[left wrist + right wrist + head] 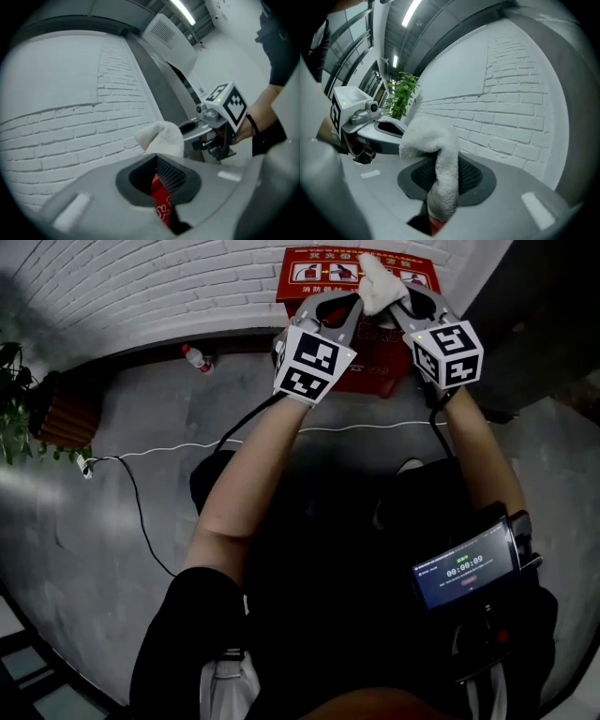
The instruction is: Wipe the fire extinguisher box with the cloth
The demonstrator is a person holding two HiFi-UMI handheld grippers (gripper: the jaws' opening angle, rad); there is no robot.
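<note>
The red fire extinguisher box (319, 268) stands against the white brick wall, at the top middle of the head view. My right gripper (392, 298) is shut on a white cloth (378, 282), which hangs over the box's top. In the right gripper view the cloth (433, 140) drapes between the pads (466, 176), with a sliver of the red box (436, 226) below. My left gripper (349, 304) hovers just left of it, shut and holding nothing. Red from the box (161, 204) shows under its jaws, and the cloth (161, 138) sits just beyond them.
A plastic bottle (197, 359) lies on the grey floor by the wall, left of the box. A brown planter (66, 409) with a green plant (14, 399) stands far left. A white cable (169, 451) runs across the floor. A screen device (466, 568) sits at the person's waist.
</note>
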